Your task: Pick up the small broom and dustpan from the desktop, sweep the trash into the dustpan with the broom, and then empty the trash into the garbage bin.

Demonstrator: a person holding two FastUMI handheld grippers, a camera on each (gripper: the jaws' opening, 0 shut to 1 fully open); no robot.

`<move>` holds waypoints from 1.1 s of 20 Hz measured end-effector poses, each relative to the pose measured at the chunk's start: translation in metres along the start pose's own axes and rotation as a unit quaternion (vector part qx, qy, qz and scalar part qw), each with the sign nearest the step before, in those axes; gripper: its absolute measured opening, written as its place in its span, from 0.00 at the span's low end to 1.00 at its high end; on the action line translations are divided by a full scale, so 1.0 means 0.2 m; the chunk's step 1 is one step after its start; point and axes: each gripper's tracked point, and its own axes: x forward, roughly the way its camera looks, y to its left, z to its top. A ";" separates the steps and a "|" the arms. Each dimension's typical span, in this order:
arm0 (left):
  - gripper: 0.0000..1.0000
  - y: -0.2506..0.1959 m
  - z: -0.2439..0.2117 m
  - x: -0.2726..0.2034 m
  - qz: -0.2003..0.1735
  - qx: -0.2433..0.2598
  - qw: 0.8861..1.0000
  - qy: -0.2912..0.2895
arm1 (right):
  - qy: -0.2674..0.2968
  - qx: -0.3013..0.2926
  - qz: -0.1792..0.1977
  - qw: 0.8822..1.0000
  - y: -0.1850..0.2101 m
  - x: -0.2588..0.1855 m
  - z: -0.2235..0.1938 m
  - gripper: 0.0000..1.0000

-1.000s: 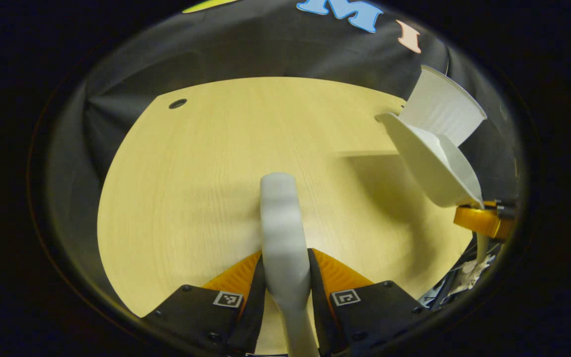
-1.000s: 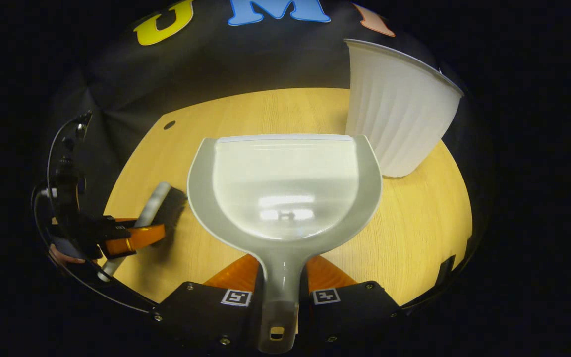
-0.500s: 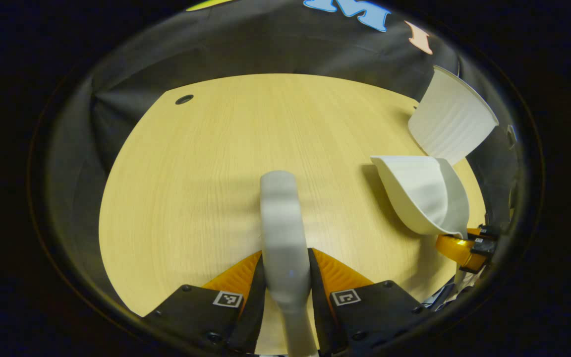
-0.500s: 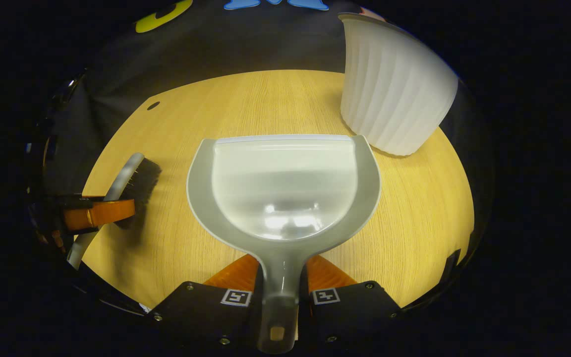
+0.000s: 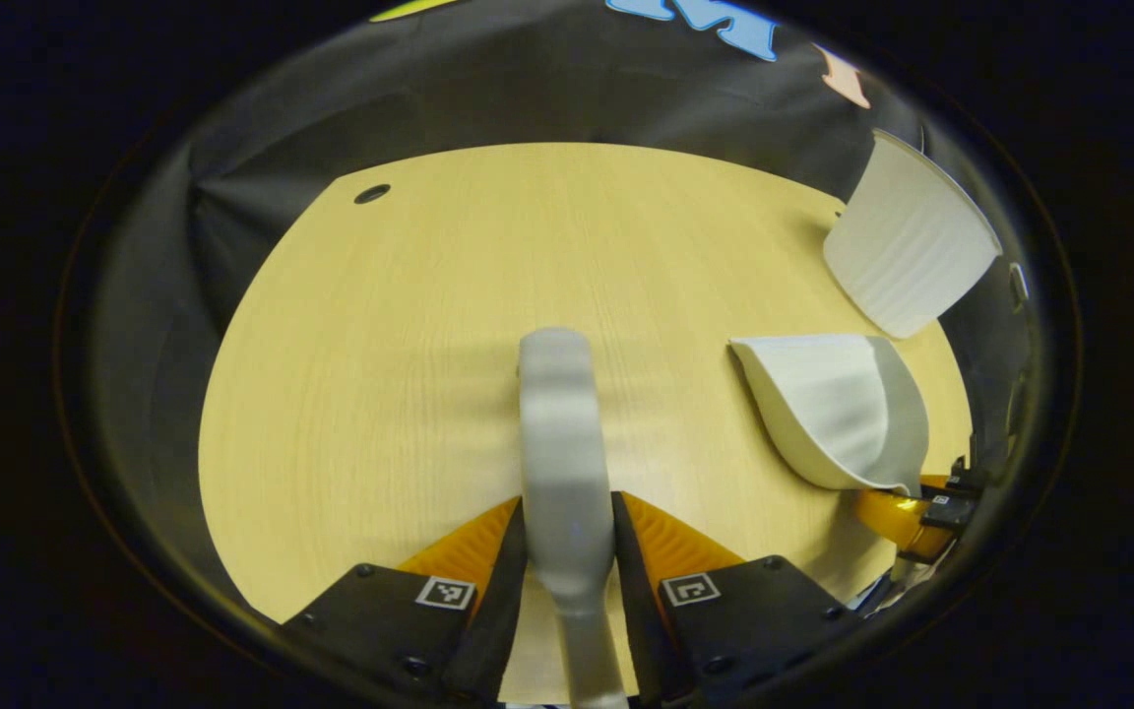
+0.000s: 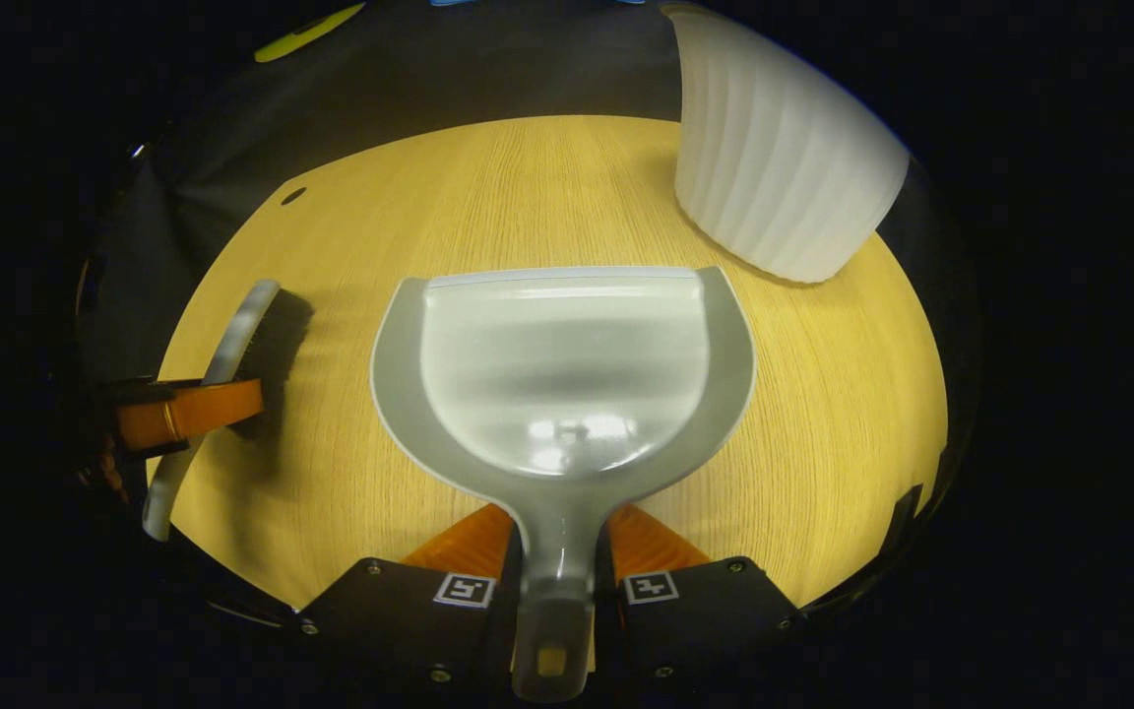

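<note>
The left gripper (image 5: 567, 532) clenched the broom (image 5: 563, 433), bristles hidden beneath; the right gripper (image 6: 555, 542) clenched the dustpan (image 6: 563, 374), handle end cut off.

I am working in a recording booth, not a lived-in room. A black cloth wall (image 5: 488, 108) hangs in folds close behind my counter (image 5: 409, 325), a pale wood-grain desktop with a rounded edge and a cable hole (image 5: 372, 193) near its far corner. A white ribbed bin (image 6: 779, 167) stands on it, lit from above, and darkness lies past the edges.
</note>
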 end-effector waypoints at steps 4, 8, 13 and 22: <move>0.60 -0.02 -0.01 0.01 -0.004 -0.004 1.000 -0.004 | 0.005 -0.001 0.001 1.000 0.00 -0.01 0.01 0.35; 0.76 -0.03 -0.01 0.02 -0.002 -0.014 1.000 -0.014 | 0.006 0.001 0.001 1.000 -0.01 -0.04 0.01 0.36; 0.96 -0.05 0.01 0.03 -0.007 -0.013 0.999 -0.047 | -0.003 0.002 -0.002 1.000 -0.03 -0.13 0.03 0.75; 0.96 -0.09 0.29 -0.21 -0.013 0.015 0.983 -0.183 | -0.069 -0.033 -0.010 0.997 -0.07 -0.37 0.18 0.98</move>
